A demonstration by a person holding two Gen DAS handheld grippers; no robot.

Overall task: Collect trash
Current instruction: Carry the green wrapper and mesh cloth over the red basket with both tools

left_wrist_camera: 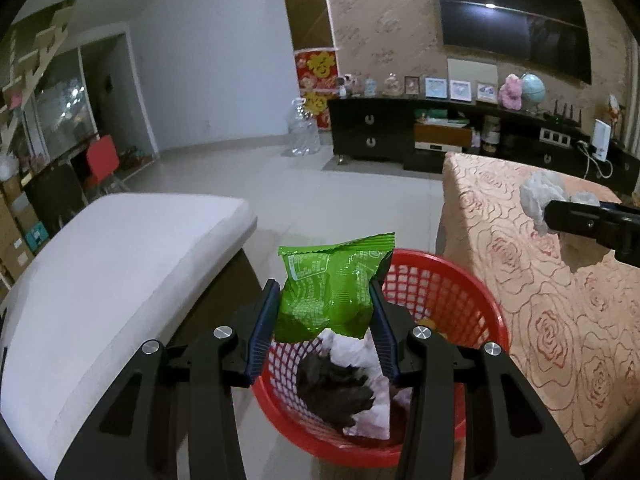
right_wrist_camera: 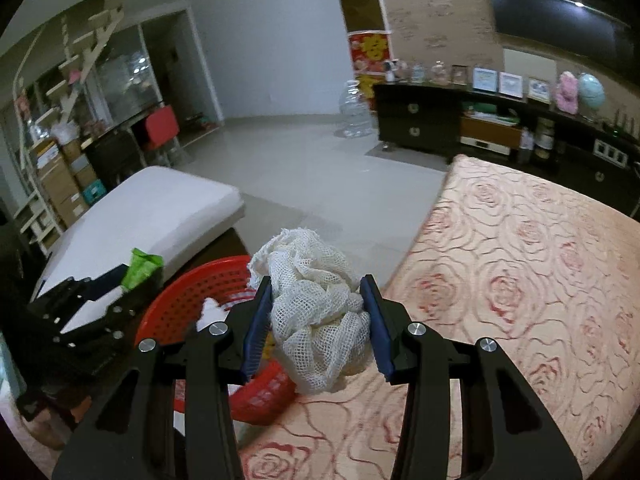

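Blue-padded, the left gripper (left_wrist_camera: 326, 320) clamps a green snack wrapper (left_wrist_camera: 332, 288) directly above the red basket (left_wrist_camera: 476, 300). At three o'clock, over the rose-patterned table (right_wrist_camera: 520, 280), the right gripper (right_wrist_camera: 316, 320) pinches a white mesh wad (right_wrist_camera: 316, 308), basket at its nine o'clock.

Red basket (right_wrist_camera: 208, 292) half hidden behind fingers (right_wrist_camera: 256, 320); contents unclear.

The left wrist view is taken from just above the red basket (left_wrist_camera: 452, 292), facing down and forward along the fingers. The right wrist view is taken from over the rose-patterned cloth (right_wrist_camera: 520, 280) beside the basket (right_wrist_camera: 188, 300), equally near. Basket, cloth, white cushion (left_wrist_camera: 120, 264) and floor beyond are shared.
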